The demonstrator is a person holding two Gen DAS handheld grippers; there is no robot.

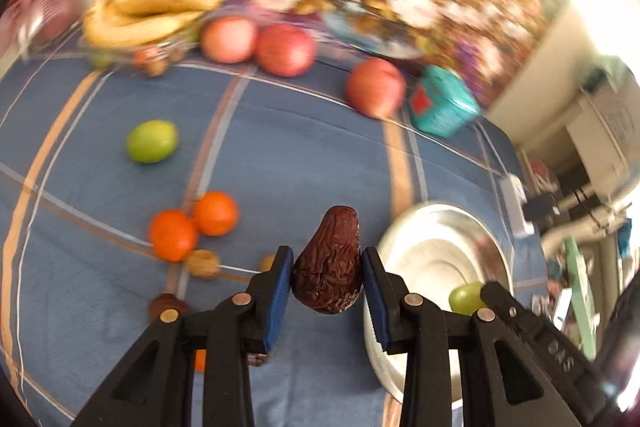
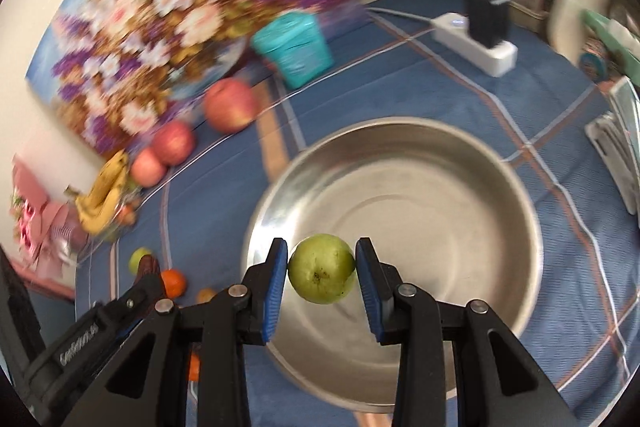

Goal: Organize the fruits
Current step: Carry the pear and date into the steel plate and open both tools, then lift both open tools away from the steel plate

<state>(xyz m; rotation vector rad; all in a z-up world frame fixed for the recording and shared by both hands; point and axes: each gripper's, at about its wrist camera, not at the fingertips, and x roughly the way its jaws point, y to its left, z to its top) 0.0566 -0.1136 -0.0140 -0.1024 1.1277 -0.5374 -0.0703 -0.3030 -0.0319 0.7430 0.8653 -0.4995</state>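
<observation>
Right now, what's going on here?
A person is sorting fruit with two handheld grippers. The left gripper has its jaws shut on a wrinkled brown date, held above the blue cloth beside the steel bowl. The right gripper holds a green fruit over the bowl, which looks empty inside. Apples, bananas, oranges, another green fruit and a walnut are on the cloth.

Wrinkled date point(image 1: 328, 263), green fruit point(image 2: 322, 269) above bowl point(image 2: 500, 163)
</observation>
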